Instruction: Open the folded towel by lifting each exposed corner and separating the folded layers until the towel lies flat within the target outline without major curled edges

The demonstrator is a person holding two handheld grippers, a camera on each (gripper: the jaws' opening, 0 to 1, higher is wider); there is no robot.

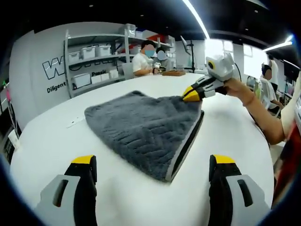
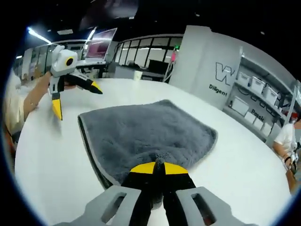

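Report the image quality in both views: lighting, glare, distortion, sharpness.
Left gripper view: even indoor light, ceiling light strips blown out, strong fisheye curving the white table; the grey towel stays sharp, with only a soft shadow along its near edge. Right gripper view: same curvature, bright ceiling light at upper left; the right tool pinching the towel looks slightly soft up close.

You're working in an open-plan lab or workshop office — ahead of your left claw stands a metal shelf rack (image 1: 96,59) of white storage bins against a lettered wall (image 1: 51,70), with people seated at a bench (image 1: 146,59) beyond the white table (image 1: 51,136) — ceiling strip lights (image 1: 197,19) overhead.
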